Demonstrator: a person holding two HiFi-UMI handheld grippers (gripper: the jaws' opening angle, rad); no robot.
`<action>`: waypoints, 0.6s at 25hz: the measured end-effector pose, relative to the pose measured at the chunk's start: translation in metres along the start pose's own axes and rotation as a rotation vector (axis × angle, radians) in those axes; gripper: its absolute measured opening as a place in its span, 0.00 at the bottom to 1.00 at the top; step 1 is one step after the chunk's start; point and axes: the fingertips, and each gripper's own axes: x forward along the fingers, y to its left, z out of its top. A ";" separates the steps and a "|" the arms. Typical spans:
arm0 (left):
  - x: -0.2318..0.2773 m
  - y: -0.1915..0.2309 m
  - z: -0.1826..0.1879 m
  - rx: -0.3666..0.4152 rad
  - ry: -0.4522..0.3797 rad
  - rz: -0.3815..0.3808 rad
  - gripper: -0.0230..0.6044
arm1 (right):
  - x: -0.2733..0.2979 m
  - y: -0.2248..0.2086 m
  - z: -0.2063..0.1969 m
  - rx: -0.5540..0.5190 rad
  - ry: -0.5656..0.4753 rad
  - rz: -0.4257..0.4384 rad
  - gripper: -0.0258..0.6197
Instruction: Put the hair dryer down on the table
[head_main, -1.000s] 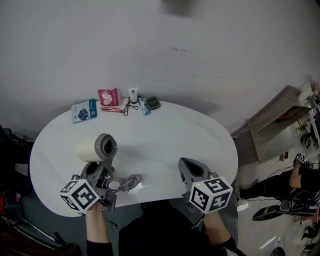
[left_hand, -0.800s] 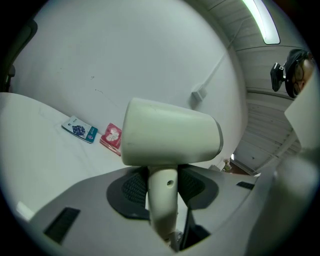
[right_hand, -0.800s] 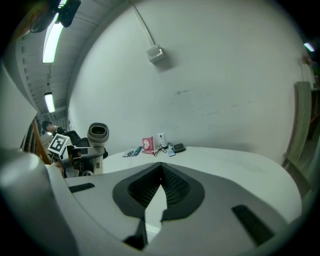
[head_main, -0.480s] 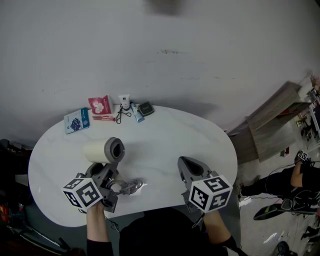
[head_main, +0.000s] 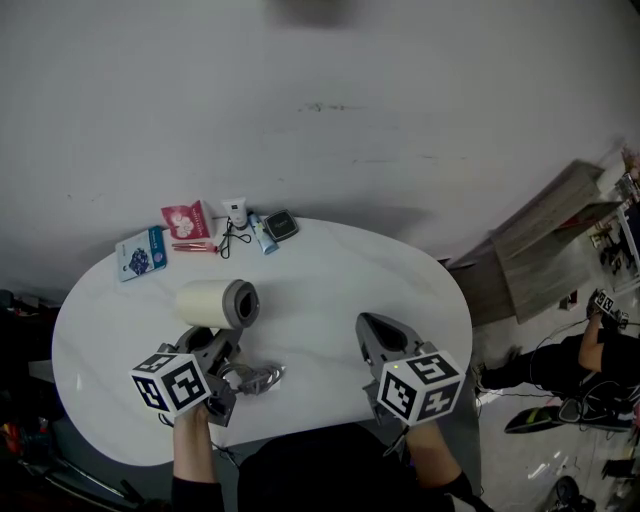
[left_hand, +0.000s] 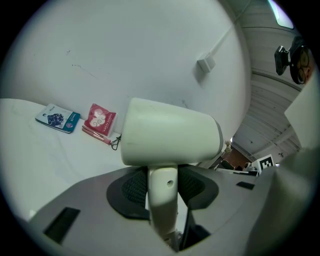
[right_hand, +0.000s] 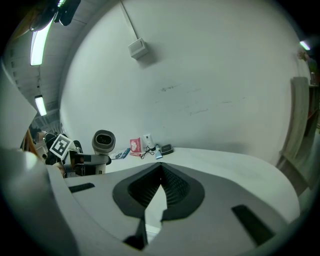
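— Where is our hair dryer (head_main: 215, 303)?
— In our left gripper (head_main: 208, 342). Its two fingers squeeze the handle. The fat round part sticks out past them and lies sideways, with its open end to the right.
— Is it on the table (head_main: 330, 260)?
— Just over it, near our side. We cannot tell if it touches.
— And our right gripper (head_main: 376, 330)?
— Pinched together on nothing, well off to the side.

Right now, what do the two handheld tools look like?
Left tool and right tool match: grey moulded wedge-shaped bodies, black ribbed pads, each carrying a white cube printed with black square markers. Sleeves look dark.
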 end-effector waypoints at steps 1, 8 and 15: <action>0.003 0.000 0.000 0.004 0.012 0.001 0.29 | 0.001 -0.002 0.001 0.002 0.001 -0.001 0.04; 0.028 -0.003 -0.002 0.041 0.088 -0.004 0.29 | 0.011 -0.015 0.000 0.029 0.019 0.003 0.04; 0.051 -0.004 -0.008 0.067 0.158 0.001 0.29 | 0.019 -0.027 -0.005 0.050 0.043 0.002 0.04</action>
